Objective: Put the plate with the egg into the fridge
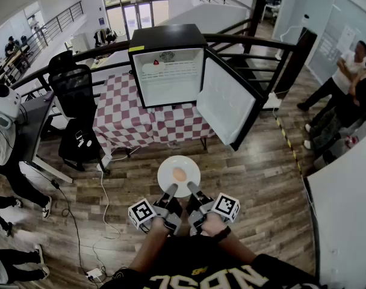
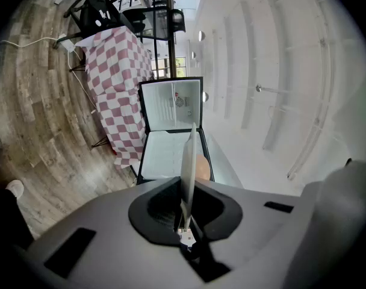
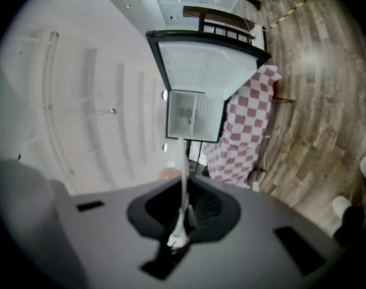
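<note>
Both hand-held grippers, left point(image 1: 170, 191) and right point(image 1: 192, 189), are clamping the plate point(image 1: 179, 172) with egg point(image 1: 179, 174); fridge point(image 1: 168, 67) open ahead, insertion pending.

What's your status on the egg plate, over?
Both shut on plate rim: left tool, right tool. Carrying egg, short of fridge. Its door open; nothing seen in the way.

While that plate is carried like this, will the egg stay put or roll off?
It may well roll: the egg lies loose on a smooth, shallow plate. The plate looks stiff and unlikely to sag, but the left gripper and right gripper pinch only its near rim, so a small tilt could tip it.
</note>
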